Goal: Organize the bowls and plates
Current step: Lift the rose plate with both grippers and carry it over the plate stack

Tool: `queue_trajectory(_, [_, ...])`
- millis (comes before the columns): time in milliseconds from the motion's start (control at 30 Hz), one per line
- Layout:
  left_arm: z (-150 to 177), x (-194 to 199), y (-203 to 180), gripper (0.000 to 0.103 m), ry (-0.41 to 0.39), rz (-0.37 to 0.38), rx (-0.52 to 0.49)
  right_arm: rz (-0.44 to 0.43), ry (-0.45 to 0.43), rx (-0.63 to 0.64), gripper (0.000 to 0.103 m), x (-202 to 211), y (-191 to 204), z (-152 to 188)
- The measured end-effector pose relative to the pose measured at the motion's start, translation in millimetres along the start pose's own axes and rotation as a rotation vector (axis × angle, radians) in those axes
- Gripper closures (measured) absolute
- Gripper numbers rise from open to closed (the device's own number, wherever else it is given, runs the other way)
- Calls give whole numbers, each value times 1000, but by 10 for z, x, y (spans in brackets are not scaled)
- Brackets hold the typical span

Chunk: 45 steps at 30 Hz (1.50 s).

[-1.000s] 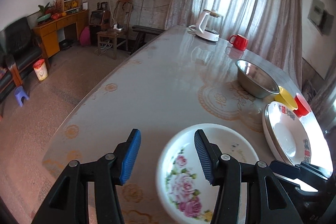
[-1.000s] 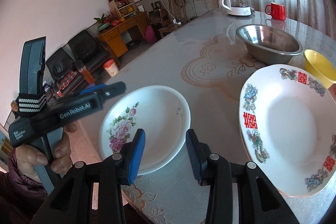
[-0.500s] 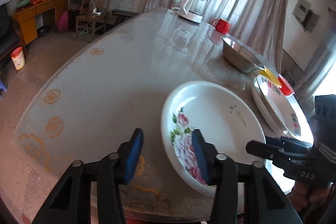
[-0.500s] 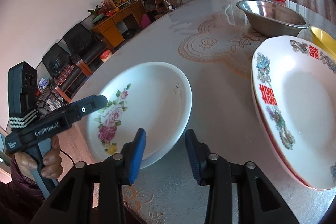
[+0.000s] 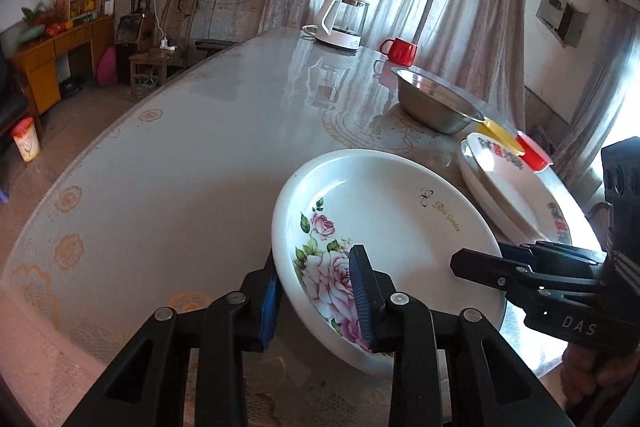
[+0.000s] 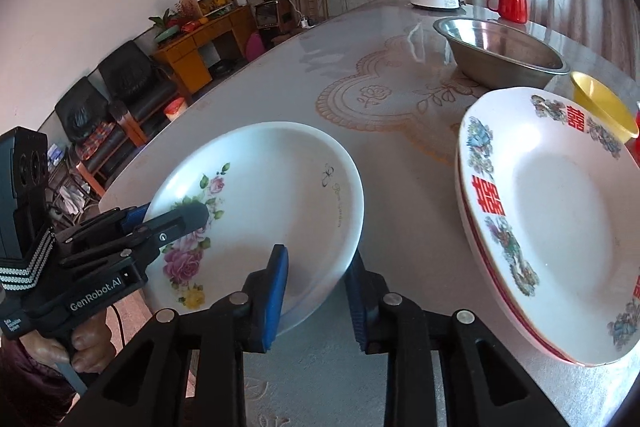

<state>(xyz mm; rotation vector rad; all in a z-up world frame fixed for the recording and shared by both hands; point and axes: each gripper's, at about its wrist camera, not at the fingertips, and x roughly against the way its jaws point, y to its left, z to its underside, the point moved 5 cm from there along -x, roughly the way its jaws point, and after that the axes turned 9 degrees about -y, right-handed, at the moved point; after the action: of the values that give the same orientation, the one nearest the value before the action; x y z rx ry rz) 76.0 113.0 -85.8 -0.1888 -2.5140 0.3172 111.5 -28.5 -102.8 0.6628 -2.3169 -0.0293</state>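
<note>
A white rose-pattern plate (image 5: 392, 227) lies near the table's front edge; it also shows in the right wrist view (image 6: 272, 203). My left gripper (image 5: 316, 301) has its jaws either side of the plate's near rim, close around it. My right gripper (image 6: 316, 287) has its jaws either side of the plate's opposite rim. Whether the pads press the rim I cannot tell. To the right lies a stack of white plates with red characters (image 6: 560, 211), also visible in the left wrist view (image 5: 516, 195).
Behind the stack stand a steel bowl (image 6: 500, 47), a yellow bowl (image 6: 600, 103) and a red bowl (image 5: 532, 151). A white kettle (image 5: 344, 23) and a red mug (image 5: 400, 49) stand at the far end. The table edge (image 5: 60, 199) curves on the left.
Both grippers have moved in onto the rose plate, and their jaws have narrowed around its rim on opposite sides. The plate now looks tilted up slightly.
</note>
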Motion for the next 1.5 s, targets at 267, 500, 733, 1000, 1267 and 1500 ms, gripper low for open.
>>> queue_trajectory(267, [-2, -13, -62, 72, 7, 56, 34, 54, -71, 38, 75, 188, -40, -72])
queue_trajectory(500, [-29, -10, -97, 72, 7, 100, 78, 81, -105, 57, 75, 278, -46, -121])
queue_trajectory(733, [-96, 41, -178, 72, -11, 116, 62, 95, -132, 62, 75, 369, -53, -148])
queue_trajectory(1000, [-293, 75, -353, 72, -49, 148, 35, 126, -172, 58, 75, 523, -109, -195])
queue_trajectory(1267, [-495, -21, -820, 71, -67, 208, -48, 160, -220, -34, 75, 749, -419, -202])
queue_trajectory(1500, [-597, -208, -1344, 68, -49, 281, -119, 226, -269, -135, 75, 1018, -801, -168])
